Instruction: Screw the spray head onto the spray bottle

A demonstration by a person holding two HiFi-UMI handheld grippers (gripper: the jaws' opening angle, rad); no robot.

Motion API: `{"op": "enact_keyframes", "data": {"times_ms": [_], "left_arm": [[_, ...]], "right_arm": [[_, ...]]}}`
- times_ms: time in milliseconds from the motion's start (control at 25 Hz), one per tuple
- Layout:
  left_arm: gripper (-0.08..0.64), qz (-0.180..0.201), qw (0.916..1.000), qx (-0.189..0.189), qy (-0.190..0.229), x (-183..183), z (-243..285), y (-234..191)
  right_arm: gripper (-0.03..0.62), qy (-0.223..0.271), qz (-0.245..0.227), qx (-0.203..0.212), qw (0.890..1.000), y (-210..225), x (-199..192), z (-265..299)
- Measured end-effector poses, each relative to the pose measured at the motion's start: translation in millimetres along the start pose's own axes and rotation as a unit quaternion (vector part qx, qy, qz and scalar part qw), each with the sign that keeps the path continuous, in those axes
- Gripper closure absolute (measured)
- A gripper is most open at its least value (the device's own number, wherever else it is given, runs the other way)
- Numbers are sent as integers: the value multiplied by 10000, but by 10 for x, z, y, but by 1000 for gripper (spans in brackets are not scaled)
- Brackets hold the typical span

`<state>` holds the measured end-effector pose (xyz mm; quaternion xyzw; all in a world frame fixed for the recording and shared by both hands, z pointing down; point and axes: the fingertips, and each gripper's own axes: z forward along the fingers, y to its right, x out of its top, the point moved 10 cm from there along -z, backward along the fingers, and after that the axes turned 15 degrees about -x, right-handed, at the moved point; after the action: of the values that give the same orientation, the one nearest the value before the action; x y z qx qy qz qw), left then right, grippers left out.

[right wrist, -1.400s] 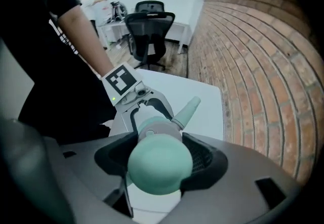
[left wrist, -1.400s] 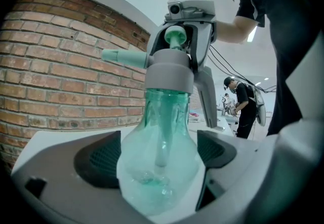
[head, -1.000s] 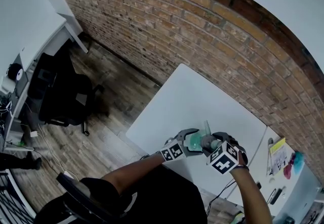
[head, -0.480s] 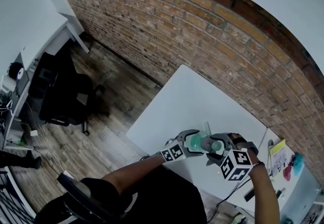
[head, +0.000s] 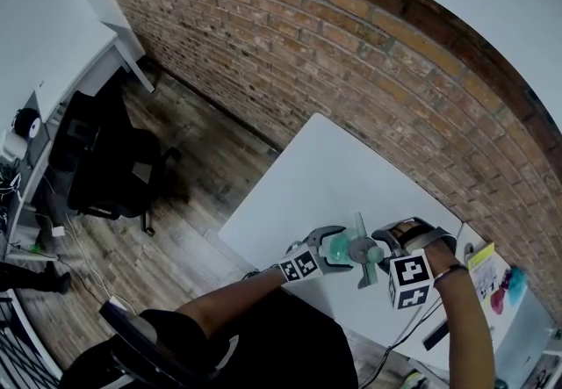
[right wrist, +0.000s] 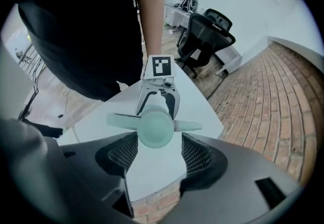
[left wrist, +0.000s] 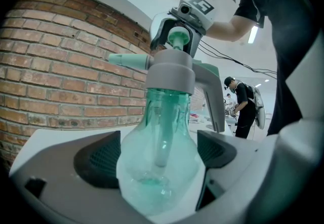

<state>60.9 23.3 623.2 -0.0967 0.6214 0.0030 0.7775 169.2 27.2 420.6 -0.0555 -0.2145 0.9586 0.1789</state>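
The left tool (left wrist: 158,154) is clamping the bottle (left wrist: 152,177) by its round body, both jaws pressing on it, and is holding it in the air above the table's (head: 325,176) near edge. The head (left wrist: 169,69) is sitting on the bottle's neck, with its nozzle pointing toward the brick wall (head: 351,54). The right tool (right wrist: 158,149) is facing the head end-on, its jaws standing apart on either side of the round top, not clamping it.
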Motion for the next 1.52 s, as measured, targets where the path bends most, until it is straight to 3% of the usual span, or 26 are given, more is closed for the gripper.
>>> {"op": "enact_keyframes", "data": {"times_ms": [160, 400, 1040, 1360, 1520], "left_arm": [[97, -10, 10000, 9, 24, -7, -5, 1], [97, -26, 10000, -18, 27, -8, -1, 4], [97, 8, 10000, -38, -38, -5, -6, 8], [97, -28, 10000, -2, 15, -9, -14, -1], [97, 3, 10000, -33, 5, -11, 1, 2]], "right_arm": [[321, -89, -778, -4, 9969, -19, 61, 63], [319, 111, -1420, 7, 9898, -79, 188, 126], [318, -106, -1778, 556, 9824, -78, 246, 232], [319, -29, -2154, 171, 9764, -94, 245, 276], [318, -4, -2146, 222, 9764, -153, 256, 299]]}}
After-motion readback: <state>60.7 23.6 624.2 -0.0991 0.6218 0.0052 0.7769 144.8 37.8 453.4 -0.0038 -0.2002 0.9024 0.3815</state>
